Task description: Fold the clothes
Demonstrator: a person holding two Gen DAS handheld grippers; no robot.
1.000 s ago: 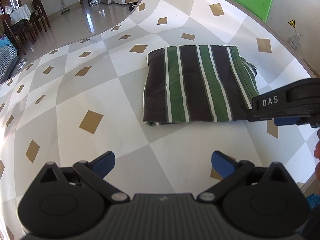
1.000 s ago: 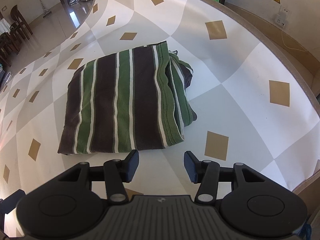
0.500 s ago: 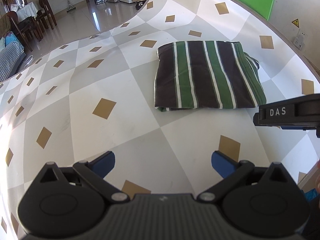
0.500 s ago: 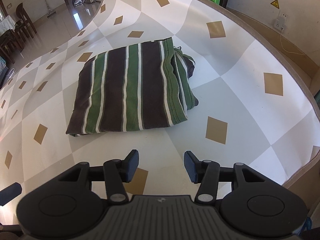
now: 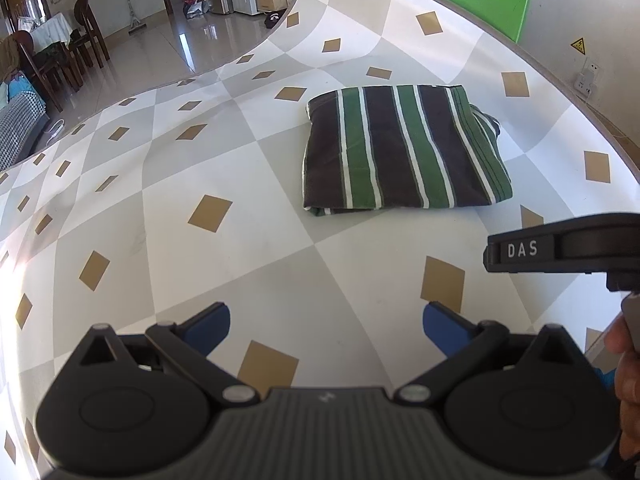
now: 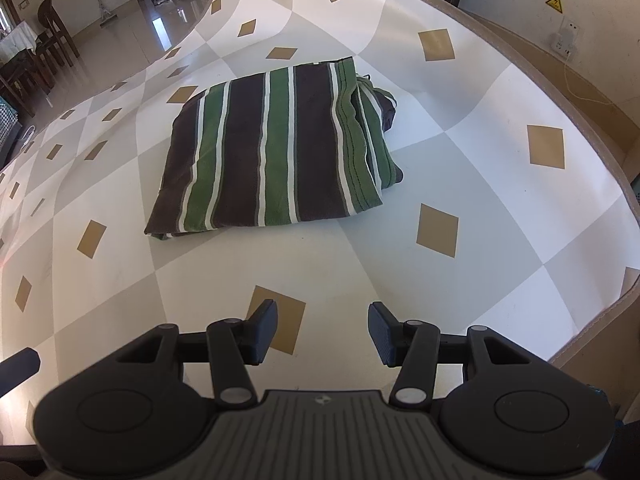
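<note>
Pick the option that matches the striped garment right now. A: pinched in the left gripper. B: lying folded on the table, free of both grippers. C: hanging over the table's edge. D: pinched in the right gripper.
B: the striped garment lies folded on the table, while the left gripper and the right gripper are both open and empty, short of it.

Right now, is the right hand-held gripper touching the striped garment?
Apart. Right wrist view: bare tablecloth separates the open right hand-held gripper from the striped garment.
</note>
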